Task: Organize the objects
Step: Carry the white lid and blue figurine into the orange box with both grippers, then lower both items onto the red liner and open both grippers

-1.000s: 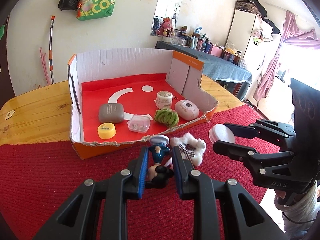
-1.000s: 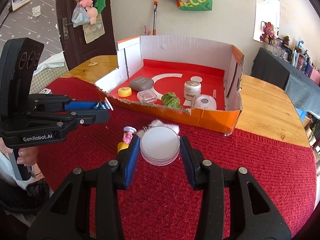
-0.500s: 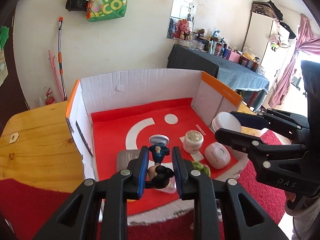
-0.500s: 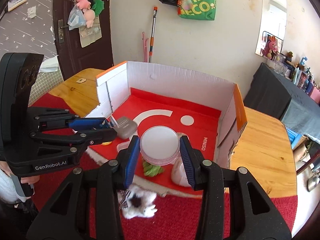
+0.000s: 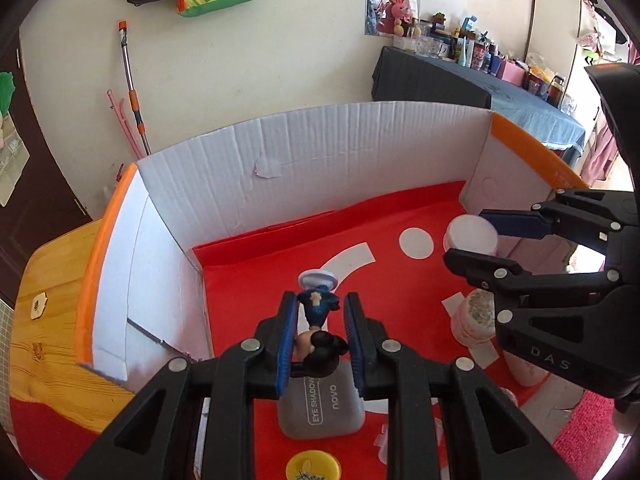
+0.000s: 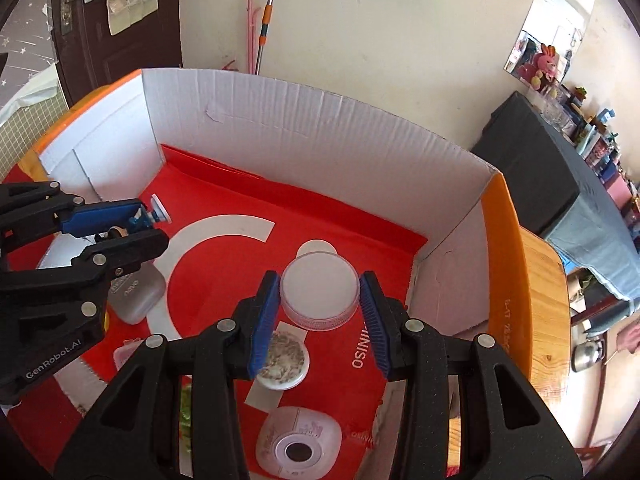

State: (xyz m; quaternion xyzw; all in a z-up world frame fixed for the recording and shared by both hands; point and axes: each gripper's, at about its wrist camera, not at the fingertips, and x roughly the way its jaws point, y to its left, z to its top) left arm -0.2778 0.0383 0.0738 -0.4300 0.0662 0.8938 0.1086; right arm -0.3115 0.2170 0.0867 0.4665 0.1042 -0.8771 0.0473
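My left gripper (image 5: 319, 305) is shut on a small figurine (image 5: 318, 322) with black hair, a blue outfit and a white round base, held above the red floor of the open cardboard box (image 5: 320, 152). In the right wrist view the same left gripper (image 6: 138, 222) hangs over the box's left side. My right gripper (image 6: 319, 290) is shut on a round clear jar with a white lid (image 6: 319, 289), above the box floor near its right wall (image 6: 440, 280). In the left wrist view, the right gripper (image 5: 470, 238) and its jar (image 5: 472, 235) are at the right.
On the box floor lie a grey eye-shadow case (image 5: 322, 408), a yellow lid (image 5: 313, 465), a small patterned-lid jar (image 6: 282, 358), a pink round-cornered case (image 6: 298, 442) and something green (image 6: 185, 408). The box stands on a wooden table (image 6: 544, 300) with a red cloth (image 5: 588, 432).
Both grippers have travelled forward from above the red cloth to over the inside of the box, each still holding its object. A white plush toy is left behind, out of view.
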